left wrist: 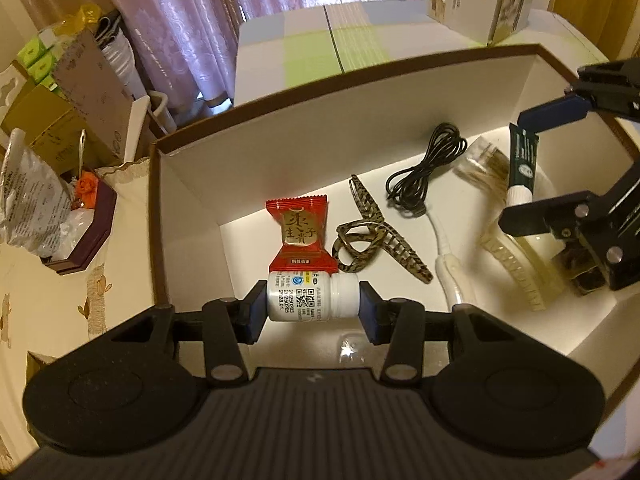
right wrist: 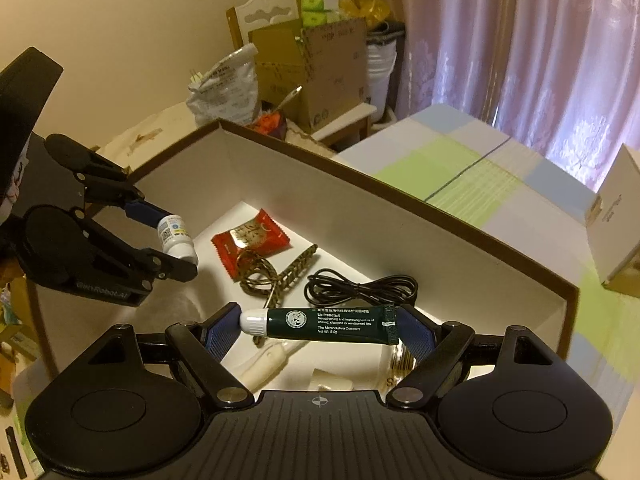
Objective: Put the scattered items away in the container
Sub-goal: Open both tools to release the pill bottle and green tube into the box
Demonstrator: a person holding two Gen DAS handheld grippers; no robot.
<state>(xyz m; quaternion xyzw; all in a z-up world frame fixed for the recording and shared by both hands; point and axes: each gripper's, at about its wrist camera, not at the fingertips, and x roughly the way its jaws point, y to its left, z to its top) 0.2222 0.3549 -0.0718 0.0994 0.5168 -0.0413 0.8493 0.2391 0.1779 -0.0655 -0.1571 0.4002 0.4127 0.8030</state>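
Your left hand-held gripper is clamped on a small white bottle, one blue pad on its base and the other on its cap, and it holds the bottle sideways over the near end of the container, a wide white box with a brown rim. Your right hand-held gripper grips a dark green lip-balm tube end to end, white cap toward the left pad, also above the box floor. Already lying inside you have a red candy wrapper, a patterned hair claw just beside it, a coiled black cable farther in, a white cord piece and a clear comb under your right tool. The box rests on a tabletop covered in a cream cloth with small brown motifs. Past the far wall of the box lies a surface in pale green, blue and white checks, carrying a long white carton at its far right. Pink patterned curtains hang behind it. To the left, against a cream wall, cardboard boxes, a crinkled silver bag, green packets and a small dark purple box are piled together.
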